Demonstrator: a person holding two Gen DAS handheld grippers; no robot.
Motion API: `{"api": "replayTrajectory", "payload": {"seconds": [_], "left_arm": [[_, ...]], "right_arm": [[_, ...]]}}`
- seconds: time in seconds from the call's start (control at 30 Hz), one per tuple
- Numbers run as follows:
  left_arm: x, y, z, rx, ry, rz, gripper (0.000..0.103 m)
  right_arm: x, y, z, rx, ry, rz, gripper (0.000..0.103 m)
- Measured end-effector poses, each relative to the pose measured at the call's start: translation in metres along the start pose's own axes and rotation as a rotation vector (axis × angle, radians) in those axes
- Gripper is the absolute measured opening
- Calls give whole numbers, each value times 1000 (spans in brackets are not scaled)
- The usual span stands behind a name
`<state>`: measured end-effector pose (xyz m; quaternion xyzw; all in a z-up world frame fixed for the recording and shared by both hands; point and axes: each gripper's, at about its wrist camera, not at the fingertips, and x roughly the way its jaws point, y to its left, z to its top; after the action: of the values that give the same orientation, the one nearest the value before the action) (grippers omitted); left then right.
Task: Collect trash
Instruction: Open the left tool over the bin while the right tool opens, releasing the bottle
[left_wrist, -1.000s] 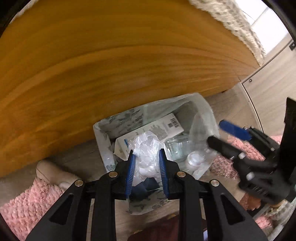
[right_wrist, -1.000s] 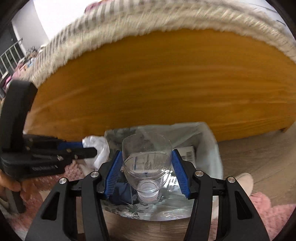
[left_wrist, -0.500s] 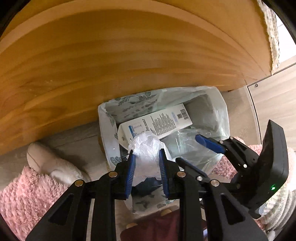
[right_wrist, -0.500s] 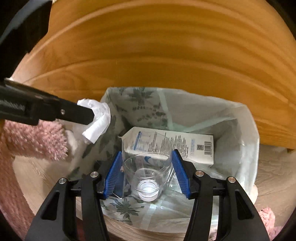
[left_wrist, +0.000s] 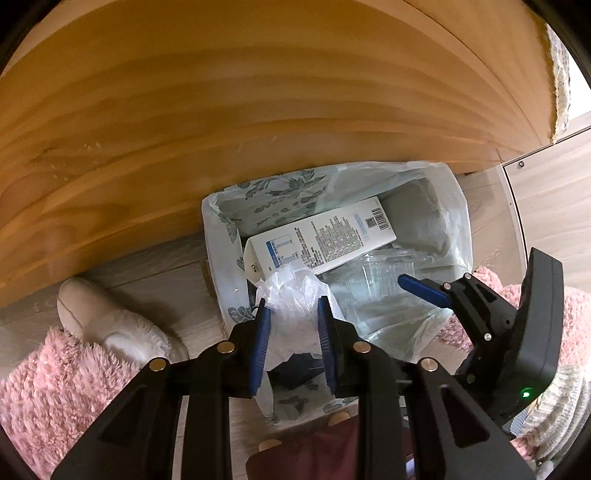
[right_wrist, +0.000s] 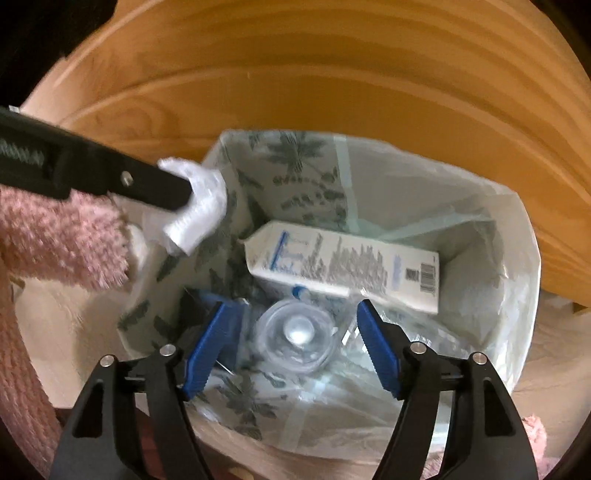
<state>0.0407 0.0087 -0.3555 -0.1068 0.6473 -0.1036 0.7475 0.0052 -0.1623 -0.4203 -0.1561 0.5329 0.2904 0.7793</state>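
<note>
A lined trash bin (left_wrist: 218, 236) (right_wrist: 524, 251) stands on the floor against a wooden panel. Inside lies a white carton (left_wrist: 325, 236) (right_wrist: 343, 266). My left gripper (left_wrist: 293, 325) is shut on a crumpled clear plastic wad (left_wrist: 291, 295) (right_wrist: 197, 206) over the bin's near-left rim. My right gripper (right_wrist: 295, 343) (left_wrist: 424, 291) hangs over the bin with its jaws opening. The clear plastic cup (right_wrist: 295, 336) lies in the bin between and below the blue pads, which no longer touch it.
A wooden panel (left_wrist: 221, 110) rises right behind the bin. Pink fluffy rug (left_wrist: 55, 376) and a white slipper (left_wrist: 107, 325) lie on the floor to the left. A cabinet (left_wrist: 554, 192) stands at the right.
Both grippers sank toward the bin. The right jaws spread and let go of the clear cup, which dropped into the bin. The left still grips the plastic wad.
</note>
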Motion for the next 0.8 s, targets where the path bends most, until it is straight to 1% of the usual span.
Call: {"api": "replayTrajectory", "payload": {"seconds": [0.07, 0.17, 0.23, 0.43, 0.5, 0.6, 0.7, 0.77, 0.8], "left_arm": [[0, 1, 0, -1, 1, 3, 23], [2, 0, 0, -2, 3, 3, 23], [2, -1, 0, 5, 3, 3, 23], [7, -9, 0, 30, 9, 11, 23], [6, -11, 0, 32, 2, 4, 23], [2, -11, 1, 30, -17, -4, 23], [-2, -10, 0, 17, -23, -25, 33], [-4, -12, 0, 24, -30, -29, 47], [-7, -14, -1, 34, -41, -29, 58]], "right_arm": [[1, -5, -2, 24, 59, -2, 73], [-6, -15, -4, 84, 88, -26, 80], [-12, -19, -4, 114, 84, -39, 82], [-18, -27, 0, 179, 86, -67, 83], [-18, -26, 1, 174, 98, -92, 85], [-20, -24, 2, 153, 107, -160, 85], [-25, -22, 2, 162, 112, -191, 87], [-30, -25, 1, 184, 110, -212, 88], [-32, -26, 0, 192, 112, -223, 88]]}}
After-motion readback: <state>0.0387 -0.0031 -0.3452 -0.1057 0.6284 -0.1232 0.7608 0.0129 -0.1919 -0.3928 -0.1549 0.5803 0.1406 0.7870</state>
